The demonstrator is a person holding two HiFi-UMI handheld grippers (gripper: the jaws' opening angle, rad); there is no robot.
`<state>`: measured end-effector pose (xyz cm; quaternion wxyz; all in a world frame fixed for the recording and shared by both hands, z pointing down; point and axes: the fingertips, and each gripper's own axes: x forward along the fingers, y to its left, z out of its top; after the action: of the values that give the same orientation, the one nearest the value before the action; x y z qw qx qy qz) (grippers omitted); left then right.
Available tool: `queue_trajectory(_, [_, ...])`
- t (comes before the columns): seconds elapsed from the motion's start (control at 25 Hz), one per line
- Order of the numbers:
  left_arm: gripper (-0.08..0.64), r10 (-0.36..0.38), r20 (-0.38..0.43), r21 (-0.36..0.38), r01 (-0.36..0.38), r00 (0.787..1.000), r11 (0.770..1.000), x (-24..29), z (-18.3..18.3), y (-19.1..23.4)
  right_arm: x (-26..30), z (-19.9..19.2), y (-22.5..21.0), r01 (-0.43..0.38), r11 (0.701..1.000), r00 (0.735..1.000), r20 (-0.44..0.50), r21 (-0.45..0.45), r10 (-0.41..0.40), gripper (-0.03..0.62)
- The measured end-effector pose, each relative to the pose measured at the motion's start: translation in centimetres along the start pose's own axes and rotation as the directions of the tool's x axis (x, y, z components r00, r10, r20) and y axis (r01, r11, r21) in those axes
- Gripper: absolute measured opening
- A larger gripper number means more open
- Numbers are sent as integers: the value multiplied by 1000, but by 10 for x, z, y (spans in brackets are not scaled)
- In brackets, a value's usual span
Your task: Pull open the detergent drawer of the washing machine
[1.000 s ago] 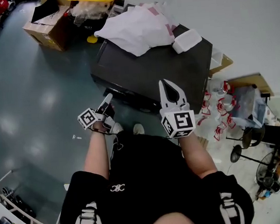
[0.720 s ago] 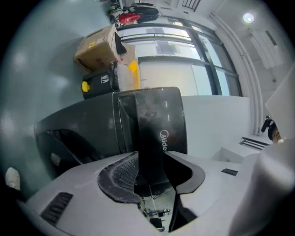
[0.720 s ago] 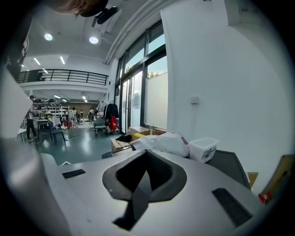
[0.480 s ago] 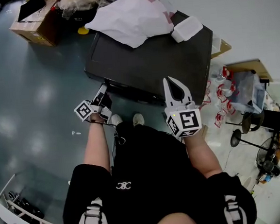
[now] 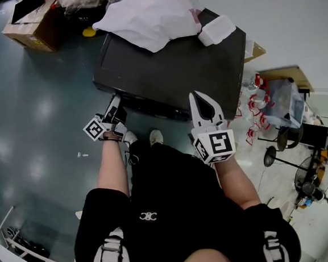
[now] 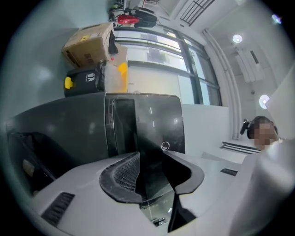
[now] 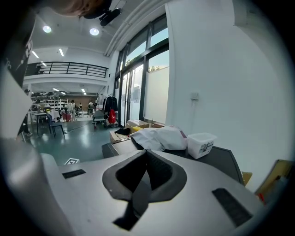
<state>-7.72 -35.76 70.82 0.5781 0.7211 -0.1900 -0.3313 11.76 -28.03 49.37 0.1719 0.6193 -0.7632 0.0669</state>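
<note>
The detergent drawer (image 6: 122, 126) sits at the upper left corner of the washing machine's (image 5: 175, 64) front, seen in the left gripper view as an upright dark panel. It looks flush with the face around it, so I judge it is not yet drawn out.

What has changed is on the left. A second ago the left hand-held gripper (image 5: 114, 106) hung a little off the machine's front corner with its jaws spread wide. It now lies against the top front edge at that corner, and its jaws have just been closing. The left gripper view shows a glossy dark slab filling the gap between the pads, which I take to be the drawer's front lip. The pads appear clamped on it, though the dark finish makes the exact contact hard to read.

The right hand-held gripper (image 5: 200, 99) hovers in front of the machine near its right side. It is clenched on nothing, its tips meeting, and it plays no part.

So the grasp seems made, and what remains is the pull away from the machine's front. The risk, as I judge it, is a shallow hold on a smooth lip that slips off.

On the machine's top, a crumpled white bag (image 5: 148, 15) and a white tub (image 5: 216, 30) lie well apart from the drawer.
</note>
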Motion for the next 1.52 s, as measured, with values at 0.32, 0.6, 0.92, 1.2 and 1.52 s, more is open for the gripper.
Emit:
queue_trajectory(0.32, [132,-46,-48,25,47,998,999,0,-1,3,-2,-7,0,-4,1000,1000,-14,-3,4,-2])
queue_trajectory(0.6, [149,-168,40,14,167,985,986,4,2,-1,-14,-13,-6,2,1000,999,-38,-26,-3,-3])
queue_trajectory(0.92, [133,-186,117,-46,192,976,980,2,4,0,-24,-19,-1,-13,1000,999,-39,-22,12,-2])
queue_trajectory(1.2, [123,-162,160,-65,175,974,982,-3,4,-1,-31,-18,-1,-15,1000,1000,-28,-17,15,-3])
queue_trajectory(1.52, [106,-184,217,-76,204,959,976,-22,-2,-9,-41,-14,-15,-13,1000,1000,-12,-9,13,-2])
